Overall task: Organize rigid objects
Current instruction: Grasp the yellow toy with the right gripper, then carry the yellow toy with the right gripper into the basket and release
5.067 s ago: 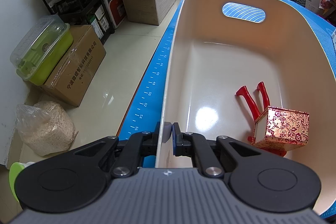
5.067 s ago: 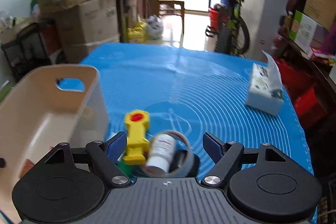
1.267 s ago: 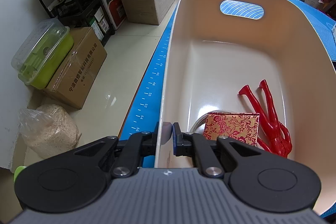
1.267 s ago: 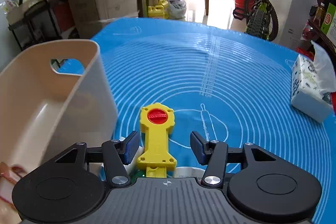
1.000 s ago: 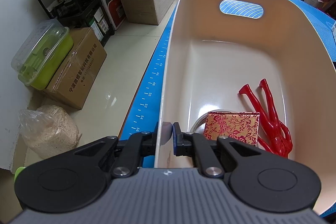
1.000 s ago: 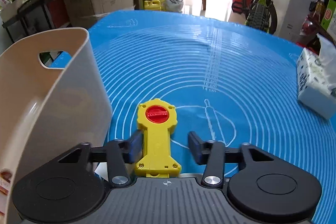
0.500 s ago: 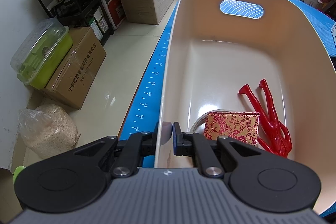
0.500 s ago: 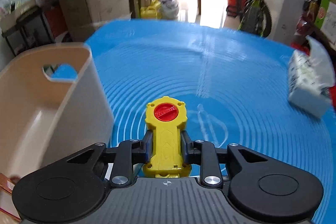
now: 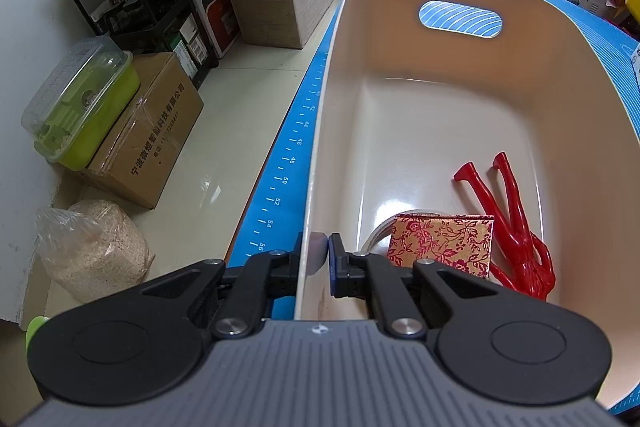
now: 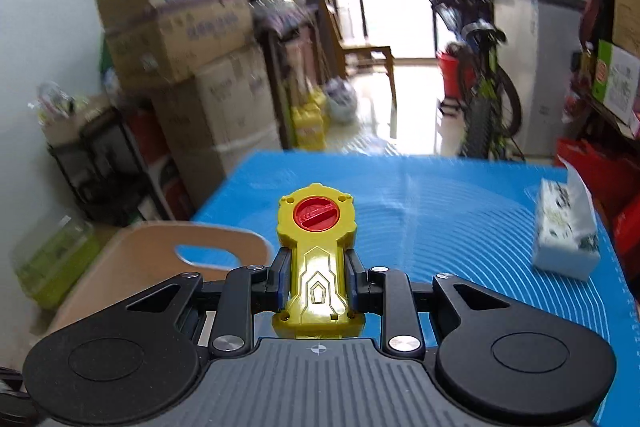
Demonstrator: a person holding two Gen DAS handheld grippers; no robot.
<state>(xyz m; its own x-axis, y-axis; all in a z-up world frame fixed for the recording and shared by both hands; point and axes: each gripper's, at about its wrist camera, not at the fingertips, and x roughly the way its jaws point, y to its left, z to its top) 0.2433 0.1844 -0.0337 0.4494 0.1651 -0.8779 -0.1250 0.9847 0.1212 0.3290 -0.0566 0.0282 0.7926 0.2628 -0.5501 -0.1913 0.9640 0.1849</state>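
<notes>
Left gripper (image 9: 319,259): low centre of the left wrist view, pointing steeply down; its jaws are pinched tight on the near rim of the cream plastic tub (image 9: 600,131), one finger outside the wall, one inside.
Right gripper (image 10: 316,277): low centre of the right wrist view, tilted gently down above the blue silicone mat (image 10: 460,211); its jaws, which closed within the last second, clamp the handle of the yellow plastic toy with a red round dial (image 10: 317,255), lifted clear of the mat.
Tub contents: a red-and-gold floral cardboard box (image 9: 440,243) at lower right, touching a red plastic forked tool (image 9: 516,227) beside the right wall.
Mat: a white tissue pack (image 10: 566,231) at right edge.
</notes>
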